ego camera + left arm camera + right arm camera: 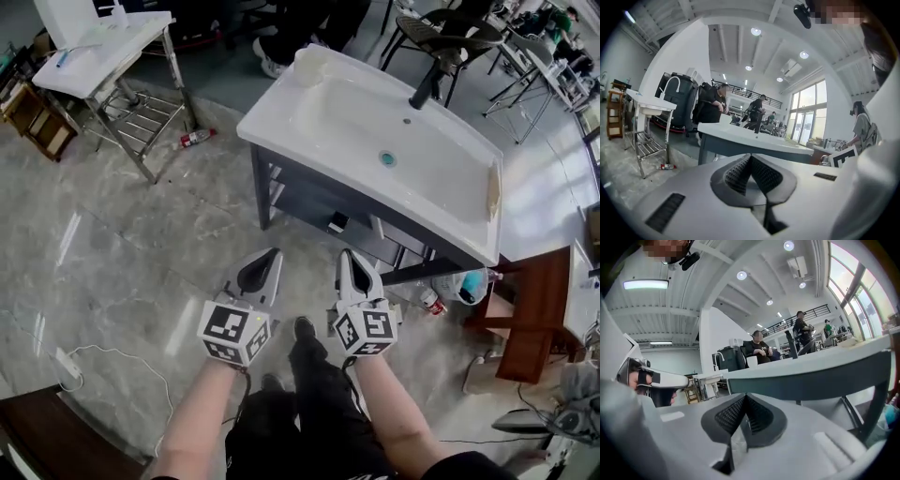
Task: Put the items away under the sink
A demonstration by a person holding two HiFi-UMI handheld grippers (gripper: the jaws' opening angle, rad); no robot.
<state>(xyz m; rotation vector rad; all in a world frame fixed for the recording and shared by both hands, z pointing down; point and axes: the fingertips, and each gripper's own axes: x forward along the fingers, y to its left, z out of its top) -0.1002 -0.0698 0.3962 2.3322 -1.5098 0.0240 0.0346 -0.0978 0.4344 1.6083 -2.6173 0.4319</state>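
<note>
On seemingly marble floor (112, 244); glossy sink (450, 199)

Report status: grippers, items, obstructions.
Left gripper shut, empty. Right gripper shut, empty. White cup on sink corner, not stowed. Nothing seen between grippers and sink.

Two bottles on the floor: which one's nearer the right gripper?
The bottle at the foot of the vanity, beside the teal bag. The other bottle lies far off, next to the steel rack at upper left.

A bottle (196, 138) lies left of the sink (356, 122).
</note>
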